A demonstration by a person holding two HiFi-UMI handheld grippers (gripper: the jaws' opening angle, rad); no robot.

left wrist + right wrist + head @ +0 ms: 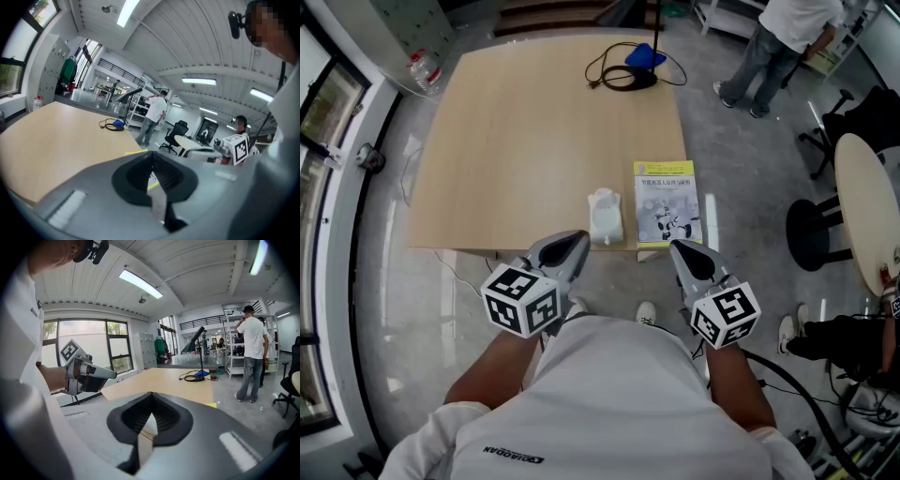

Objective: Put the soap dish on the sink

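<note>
— Where is the small white plastic soap dish [605, 216]?
— Only the head view shows it. It sits on the big light wooden table [525, 131], close to the near edge, just beside a yellow and white paper booklet [666, 202]
— How are the grippers held?
— The left gripper [579, 239] and the right gripper [677, 247] are close to the person's tummy, just short of the table edge. They point forward and a bit down. The dish is ahead, nearer the left one
— What do the gripper views show?
— The right gripper view shows the left gripper from the side, with big windows [89, 345] behind it. Both show a person in a white shirt [251, 352] far off
— Are the jaws open?
— No, both pairs are shut tight with nothing in them
</note>
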